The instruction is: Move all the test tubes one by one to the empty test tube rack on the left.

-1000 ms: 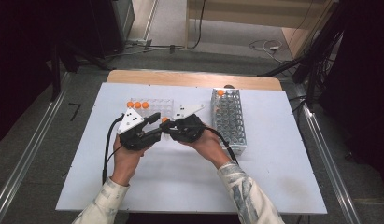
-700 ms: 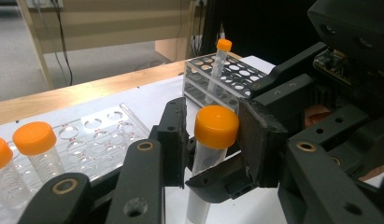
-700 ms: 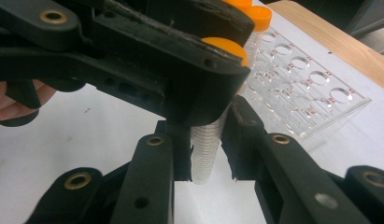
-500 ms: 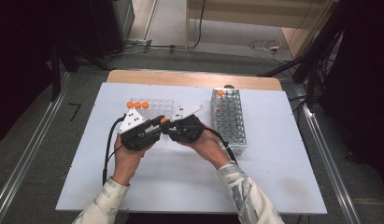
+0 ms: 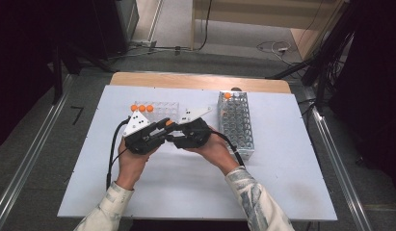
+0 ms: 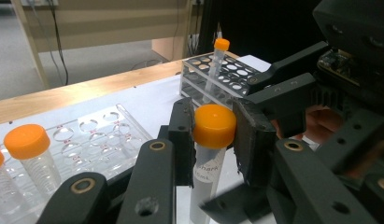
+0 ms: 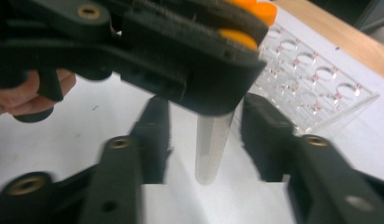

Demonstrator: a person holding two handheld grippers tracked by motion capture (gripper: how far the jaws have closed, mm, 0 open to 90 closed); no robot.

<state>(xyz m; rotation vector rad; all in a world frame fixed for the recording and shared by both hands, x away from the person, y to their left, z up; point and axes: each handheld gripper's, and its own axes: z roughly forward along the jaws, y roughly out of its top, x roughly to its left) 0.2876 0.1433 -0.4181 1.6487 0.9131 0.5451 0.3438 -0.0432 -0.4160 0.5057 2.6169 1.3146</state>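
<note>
The left gripper (image 6: 213, 140) has its jaws clamped on the orange cap of a tube (image 6: 209, 154), held upright above the desk (image 5: 282, 178) just left of the metal rack (image 5: 236, 122). The right gripper (image 7: 206, 140) has just been opening; its jaws stand apart on either side of the tube's body, not touching it. A clear rack (image 5: 159, 109) lies behind the grippers.

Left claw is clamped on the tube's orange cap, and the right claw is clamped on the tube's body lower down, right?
Not quite. The left claw is clamped on the orange cap of the tube, but the right claw is not: its jaws have just been opening and stand clear on either side of the tube's body, as the right gripper view shows.
</note>
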